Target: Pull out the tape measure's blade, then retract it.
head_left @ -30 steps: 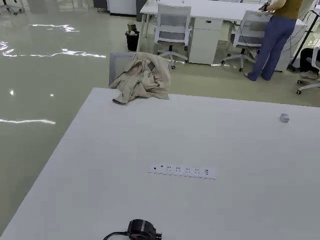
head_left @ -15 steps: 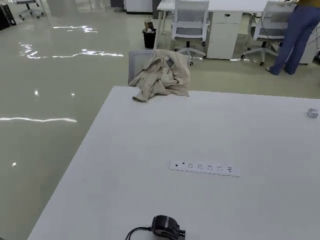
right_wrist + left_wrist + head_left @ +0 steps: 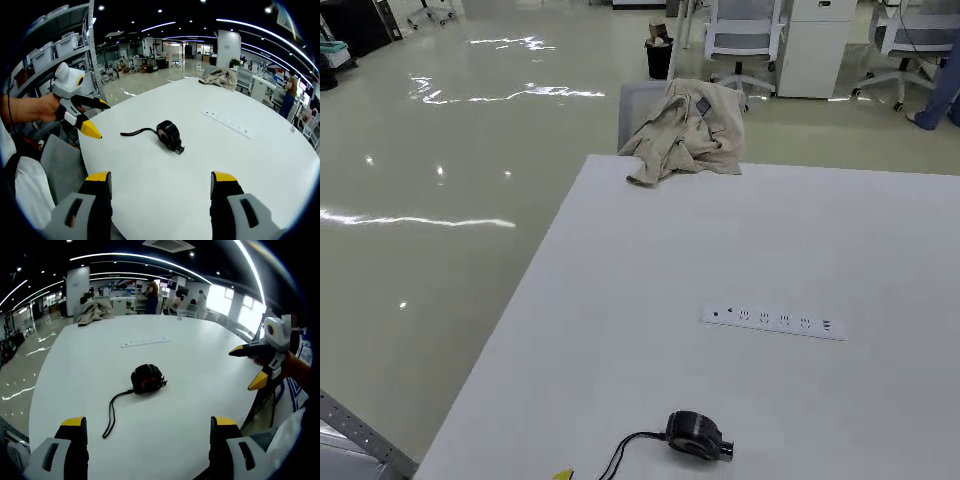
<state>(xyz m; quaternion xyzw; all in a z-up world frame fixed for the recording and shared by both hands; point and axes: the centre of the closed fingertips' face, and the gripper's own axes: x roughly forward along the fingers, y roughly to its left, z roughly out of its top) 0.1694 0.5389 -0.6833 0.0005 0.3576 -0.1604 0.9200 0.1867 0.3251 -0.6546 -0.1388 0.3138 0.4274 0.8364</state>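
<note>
A black tape measure (image 3: pixel 696 436) with a black wrist cord lies on the white table (image 3: pixel 770 240) near its front edge; it also lies ahead in the left gripper view (image 3: pixel 146 378) and in the right gripper view (image 3: pixel 169 134). Its blade is wound in. My left gripper (image 3: pixel 146 427) is open, held short of the table's edge, well back from the tape measure. My right gripper (image 3: pixel 162 182) is open too, also back from it. Each gripper appears in the other's view: the right gripper (image 3: pixel 253 367) open at the right, the left gripper (image 3: pixel 90 117) open at the left.
A white power strip (image 3: pixel 772 322) lies flat mid-table, beyond the tape measure. A beige jacket (image 3: pixel 687 130) hangs over a grey chair at the far edge. Shiny floor spreads to the left; office chairs and desks stand behind.
The head camera has tilted down and swung left, so the table, power strip and tape measure sit further right and higher in the picture. Nothing on the table has moved.
</note>
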